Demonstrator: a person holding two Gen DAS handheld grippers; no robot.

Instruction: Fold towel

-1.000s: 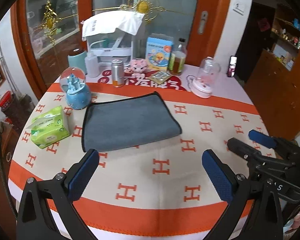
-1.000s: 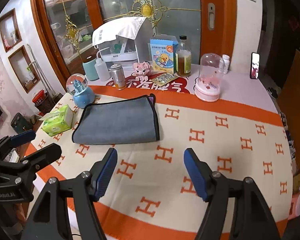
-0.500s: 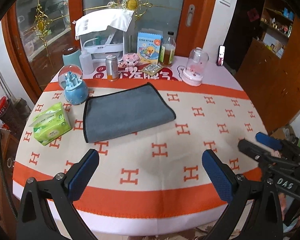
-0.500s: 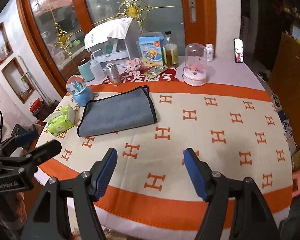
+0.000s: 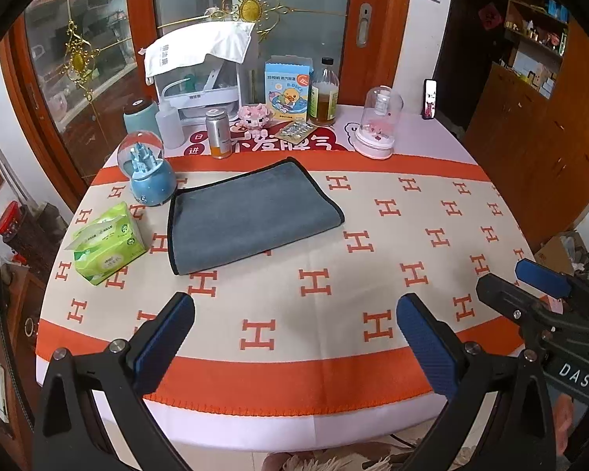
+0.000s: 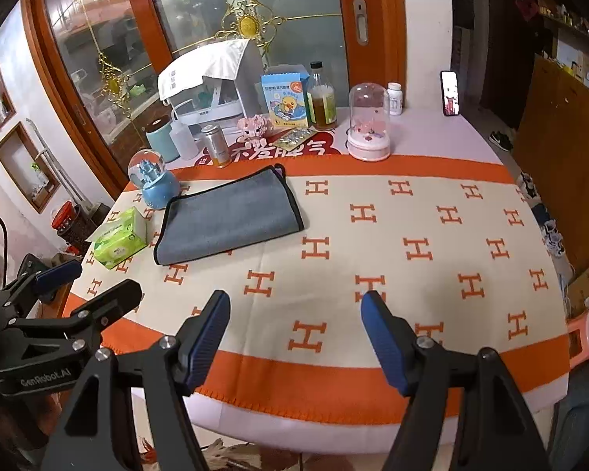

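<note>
A grey towel (image 5: 251, 214) with a dark edge lies folded flat on the left half of the round table; it also shows in the right wrist view (image 6: 231, 216). My left gripper (image 5: 294, 337) is open and empty, held back above the table's near edge, well short of the towel. My right gripper (image 6: 294, 335) is open and empty, also above the near edge. The right gripper shows at the right of the left wrist view (image 5: 530, 286), and the left gripper at the left of the right wrist view (image 6: 82, 286).
A green tissue pack (image 5: 108, 243) and a blue snow globe (image 5: 149, 174) sit left of the towel. Behind it stand a can (image 5: 219, 133), bottles, a box and a pink glass dome (image 5: 379, 125). The orange-patterned tablecloth (image 5: 412, 235) covers the table.
Both grippers have pulled back and up from the table, so the towel looks smaller and farther. The towel has not moved. Both stay open.
</note>
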